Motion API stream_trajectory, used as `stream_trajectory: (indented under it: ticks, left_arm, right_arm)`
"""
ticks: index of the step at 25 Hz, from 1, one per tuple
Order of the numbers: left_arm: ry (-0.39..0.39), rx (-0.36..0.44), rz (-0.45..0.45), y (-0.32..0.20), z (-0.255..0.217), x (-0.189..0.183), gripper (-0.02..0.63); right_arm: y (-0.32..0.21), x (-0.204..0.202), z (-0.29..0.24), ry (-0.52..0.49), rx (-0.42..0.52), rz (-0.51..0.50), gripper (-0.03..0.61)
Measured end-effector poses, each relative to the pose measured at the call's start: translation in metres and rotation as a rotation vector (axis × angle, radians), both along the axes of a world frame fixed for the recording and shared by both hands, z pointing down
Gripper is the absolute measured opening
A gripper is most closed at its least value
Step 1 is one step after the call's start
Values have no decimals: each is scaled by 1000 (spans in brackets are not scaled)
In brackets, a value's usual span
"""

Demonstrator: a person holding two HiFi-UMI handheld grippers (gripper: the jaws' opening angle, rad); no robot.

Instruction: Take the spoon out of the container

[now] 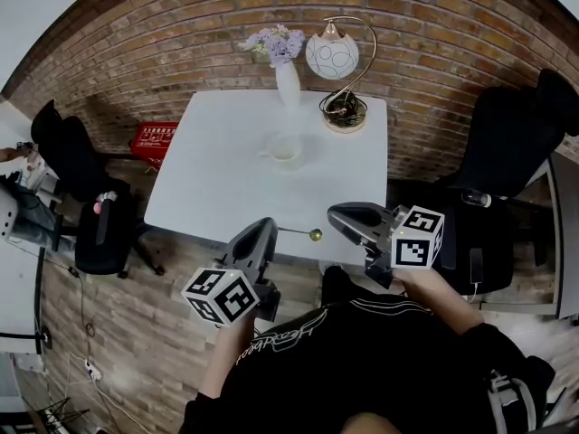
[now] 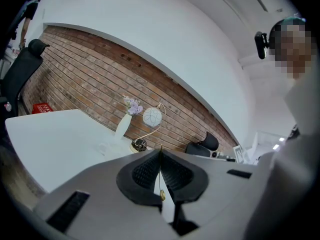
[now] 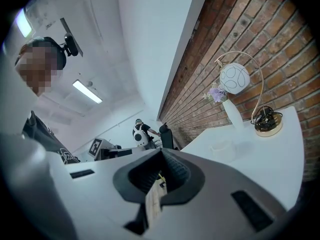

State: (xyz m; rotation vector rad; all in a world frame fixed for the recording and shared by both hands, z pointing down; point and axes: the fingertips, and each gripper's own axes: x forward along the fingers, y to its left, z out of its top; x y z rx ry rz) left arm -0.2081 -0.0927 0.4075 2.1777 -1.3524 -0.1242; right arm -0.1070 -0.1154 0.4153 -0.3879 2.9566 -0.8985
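The left gripper [image 1: 269, 231] has its two jaws squeezed together on the thin handle of the spoon [image 1: 297, 231]. The spoon sticks out sideways from the jaw tips, and the little gold ball on its end points toward the right gripper [image 1: 336, 215]. The right gripper has its jaws pressed together too, with nothing between them. It is held just beside the spoon's gold end, not touching it. Both grippers are up in the air over the near edge of the white table [image 1: 208, 188]. The spoon is out of the small white cup [image 1: 285, 150], which sits well apart from it, farther back on the table. Behind the cup stand a white vase [image 1: 288, 84] with purple flowers and a round lamp [image 1: 333, 57], close to the brick wall [image 1: 181, 34].
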Motion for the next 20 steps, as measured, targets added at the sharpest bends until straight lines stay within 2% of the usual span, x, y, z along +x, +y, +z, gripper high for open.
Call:
stream_trajectory:
  ticks: [7,20]
  left_arm:
    - [31,-7,17,2,4,5,6]
    - [31,-2,27,-3,4,6,6]
  right_arm:
    - [2,5,10,23,-22,15,-3]
    - [-4,8,12,27,-20,23,-3]
